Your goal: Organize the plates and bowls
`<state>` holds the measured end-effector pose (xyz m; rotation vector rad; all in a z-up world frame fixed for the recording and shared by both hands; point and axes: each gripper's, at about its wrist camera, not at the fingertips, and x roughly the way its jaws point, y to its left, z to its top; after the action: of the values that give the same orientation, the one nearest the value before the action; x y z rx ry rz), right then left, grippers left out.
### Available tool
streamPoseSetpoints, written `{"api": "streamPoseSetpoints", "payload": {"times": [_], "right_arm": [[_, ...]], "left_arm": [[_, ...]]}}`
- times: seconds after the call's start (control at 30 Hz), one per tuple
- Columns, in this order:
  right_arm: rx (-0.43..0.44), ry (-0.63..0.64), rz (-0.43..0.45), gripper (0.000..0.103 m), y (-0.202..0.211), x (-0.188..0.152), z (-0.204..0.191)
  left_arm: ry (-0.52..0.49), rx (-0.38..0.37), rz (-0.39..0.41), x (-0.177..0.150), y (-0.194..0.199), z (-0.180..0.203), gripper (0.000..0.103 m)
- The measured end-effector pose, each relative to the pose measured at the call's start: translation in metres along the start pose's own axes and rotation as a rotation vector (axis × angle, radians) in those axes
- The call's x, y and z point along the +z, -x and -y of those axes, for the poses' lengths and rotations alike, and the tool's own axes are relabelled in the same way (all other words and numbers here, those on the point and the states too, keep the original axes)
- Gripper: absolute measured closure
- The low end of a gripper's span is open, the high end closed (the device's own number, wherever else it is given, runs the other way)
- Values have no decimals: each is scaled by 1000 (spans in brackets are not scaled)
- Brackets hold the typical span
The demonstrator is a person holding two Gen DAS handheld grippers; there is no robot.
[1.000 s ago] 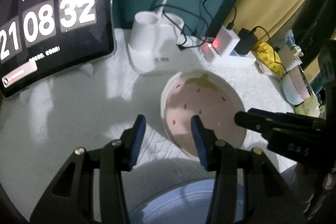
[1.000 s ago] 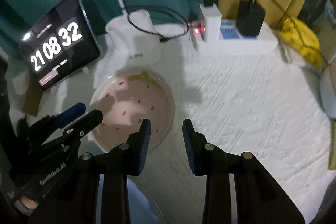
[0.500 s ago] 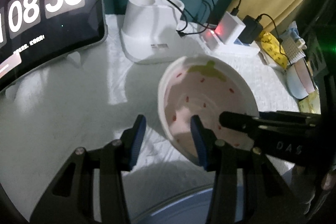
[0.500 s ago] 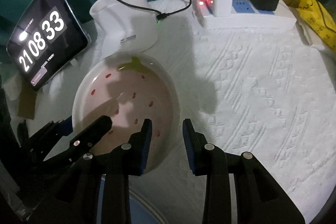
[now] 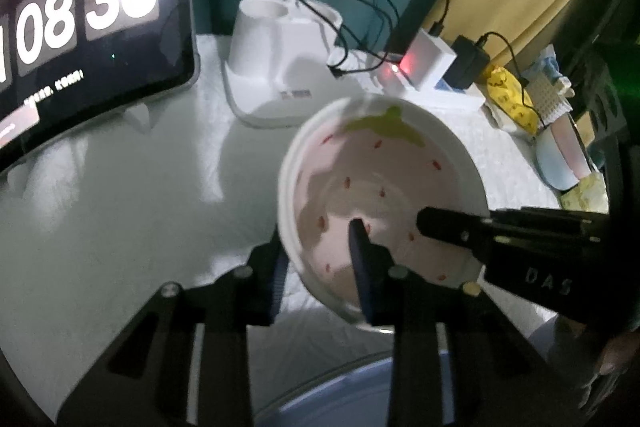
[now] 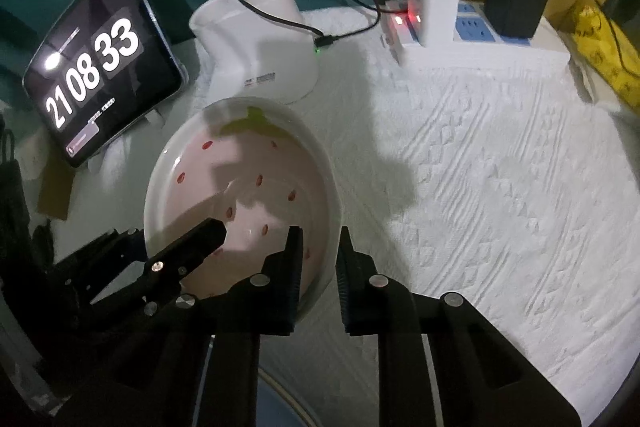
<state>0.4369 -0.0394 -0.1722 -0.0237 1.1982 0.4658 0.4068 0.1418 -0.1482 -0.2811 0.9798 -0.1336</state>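
A white bowl [image 5: 380, 179] with a pink strawberry print inside sits on the white cloth. In the left wrist view my left gripper [image 5: 318, 241] straddles its left rim, one finger outside and one inside. The jaws are closing and pinch the wall. In the right wrist view my right gripper [image 6: 320, 233] straddles the bowl [image 6: 248, 187] at its right rim, jaws also closing, pads against the wall. Each view shows the other gripper's finger reaching into the bowl. A blue plate [image 5: 340, 399] lies just in front, mostly hidden by the grippers.
Behind the bowl stand a tablet clock [image 6: 100, 67], a white lamp base [image 6: 260, 47] with cables and a power strip [image 6: 480, 39] with chargers. More bowls [image 5: 560, 163] and a yellow bag [image 5: 508, 95] sit at the far right. Bare cloth [image 6: 500, 187] stretches right of the bowl.
Both grippers have come in over the bowl and narrowed their jaws onto opposite sides of its rim. The bowl now looks closer and has shifted slightly toward the left gripper's outer finger.
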Motion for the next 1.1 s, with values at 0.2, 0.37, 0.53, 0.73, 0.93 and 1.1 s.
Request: {"api": "streamPoseSetpoints", "payload": {"times": [0.2,0.37,0.53,0.73,0.93,1.1], "right_arm": [[-11,18,33,86,10,-4,-2],[-12,23,65,86,21,-10,-4],[-2,29,88,86,34,-15,-7],[7,40,128,86,56,-21,-12],[9,36,159,86,75,-31,-9],[8,36,176,86,88,-42,-5]], "left_arm": [[-27,11,47,0,16,8,73],[-36,16,65,-1,27,13,73],[-38,19,96,-1,43,19,73],[-49,18,119,-3,60,27,73],[-63,12,127,-9,72,39,73],[-74,7,134,-14,80,50,73]]}}
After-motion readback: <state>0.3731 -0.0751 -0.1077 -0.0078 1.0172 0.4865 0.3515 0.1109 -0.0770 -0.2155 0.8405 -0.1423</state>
